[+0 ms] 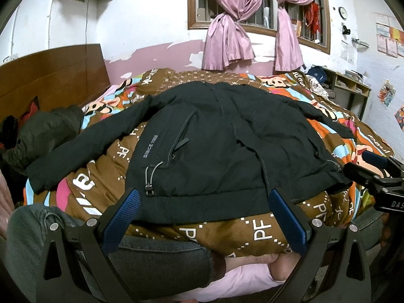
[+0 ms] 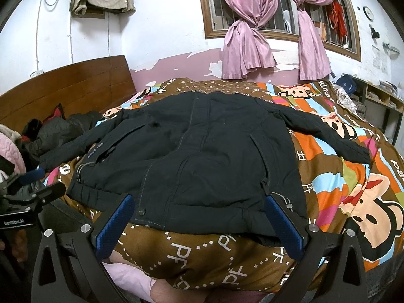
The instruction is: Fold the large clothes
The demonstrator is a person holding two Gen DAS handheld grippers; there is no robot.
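A large black jacket [image 1: 214, 139] [image 2: 202, 151] lies spread flat, front up, on a bed's brown cartoon quilt [image 1: 227, 229] [image 2: 202, 252]. Both sleeves stretch out to the sides and the hem faces me. My left gripper [image 1: 204, 194] is open just above the hem's left part, near a drawcord toggle [image 1: 149, 189]. My right gripper [image 2: 199, 199] is open over the hem's right part. Neither holds any cloth. Each gripper also shows in the other's view: the right gripper [image 1: 373, 171] by the hem's right corner, the left gripper [image 2: 38, 184] by its left corner.
A dark olive garment [image 1: 43, 131] [image 2: 58, 131] lies bunched at the bed's left by the wooden headboard [image 1: 50, 75] [image 2: 75, 83]. A shelf [image 1: 348, 85] stands at the far right. A person's leg in grey jeans [image 1: 151, 260] is below the left gripper.
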